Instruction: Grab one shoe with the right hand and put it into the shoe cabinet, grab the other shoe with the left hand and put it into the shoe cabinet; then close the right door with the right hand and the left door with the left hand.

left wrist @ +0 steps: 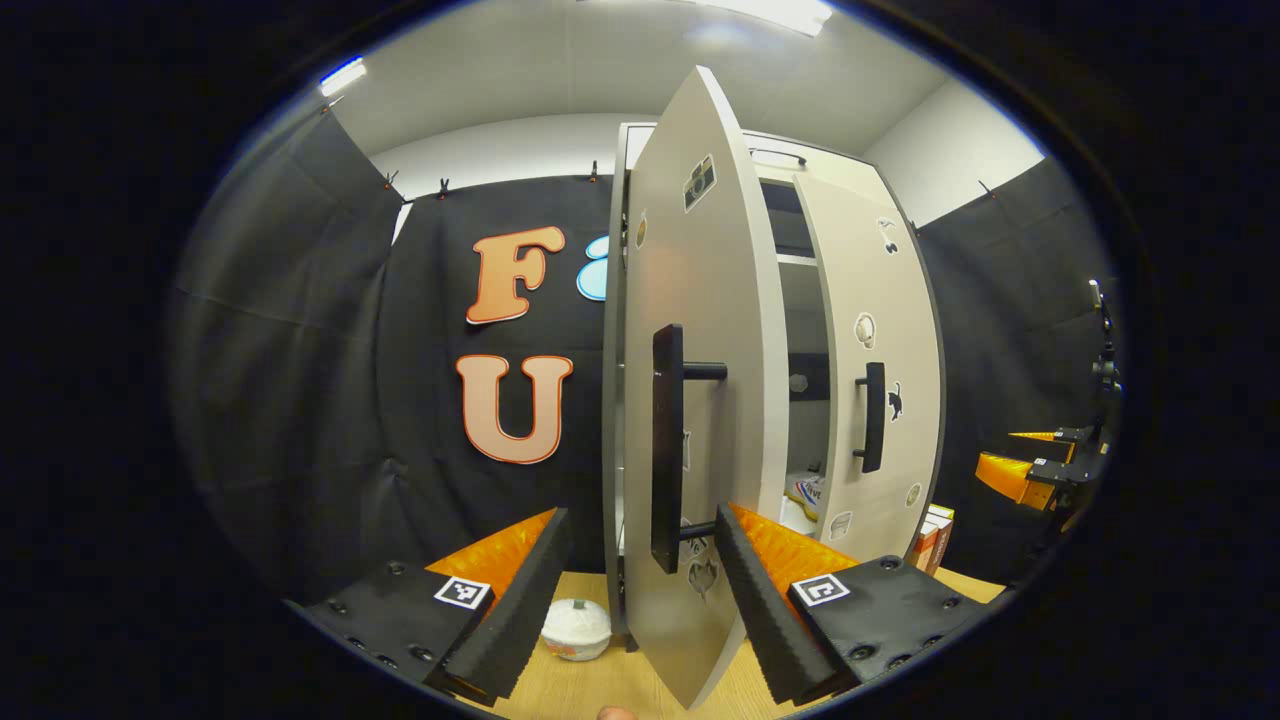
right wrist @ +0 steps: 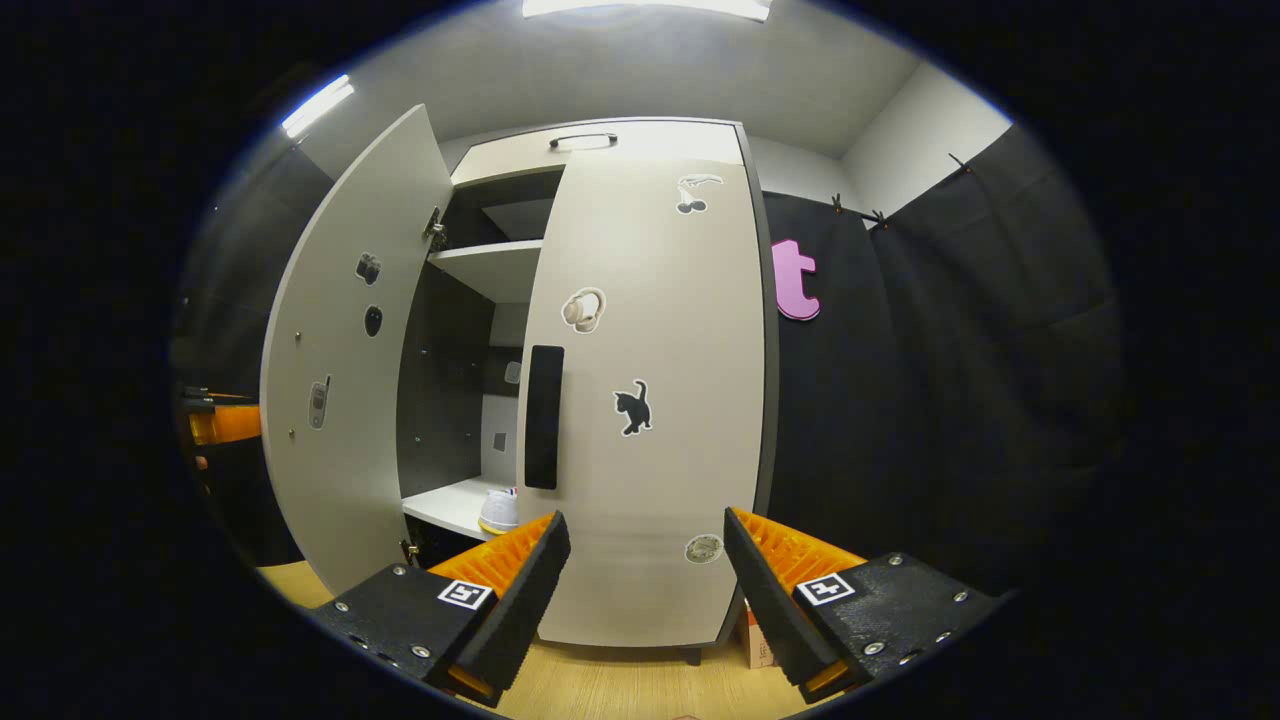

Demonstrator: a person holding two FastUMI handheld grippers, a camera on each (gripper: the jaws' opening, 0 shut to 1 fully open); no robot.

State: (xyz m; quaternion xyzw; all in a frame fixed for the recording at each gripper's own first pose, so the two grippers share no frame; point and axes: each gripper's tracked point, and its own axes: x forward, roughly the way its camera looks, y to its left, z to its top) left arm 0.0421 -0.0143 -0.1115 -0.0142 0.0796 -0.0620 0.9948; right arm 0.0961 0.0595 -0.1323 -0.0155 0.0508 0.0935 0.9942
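Doors: left door (left wrist: 690, 400) stands ajar, right door (right wrist: 640, 400) nearly shut; stiff light panels, hinged. Push flat face near handle (left wrist: 667, 450). Shoe (right wrist: 498, 512) on inner shelf. Left claw (left wrist: 640, 590), right claw (right wrist: 645, 590) both open, empty.

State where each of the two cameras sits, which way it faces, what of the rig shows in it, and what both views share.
Left gripper view: rides the left gripper, facing the left door edge-on, its handle between the open fingers.
Right gripper view: rides the right gripper, facing the nearly closed right door; fingers open.
Shared: the shoe cabinet, both doors, a shoe inside.
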